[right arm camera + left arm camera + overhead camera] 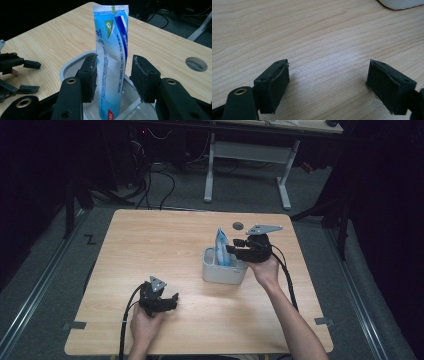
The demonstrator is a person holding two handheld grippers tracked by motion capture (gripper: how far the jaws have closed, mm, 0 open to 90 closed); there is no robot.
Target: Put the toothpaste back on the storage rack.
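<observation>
A blue and white toothpaste tube point(112, 62) stands upright in a pale grey tub point(224, 270) right of the table's middle, crimped end up. My right gripper point(113, 57) is open around the tube. One pad sits close against the tube's edge and the other stands clear of it. In the high view the right gripper point(231, 245) reaches over the tub from the right. My left gripper point(175, 301) rests low near the table's front left, open, with bare wood between its pads point(274, 82). The tub's base point(402, 3) lies beyond it.
A round grey hole point(238, 225) lies in the wooden table point(150, 245) just behind the tub. Past the table's far edge are a white-legged desk point(247, 157) and floor cables. Black cables trail from both grippers toward the front edge.
</observation>
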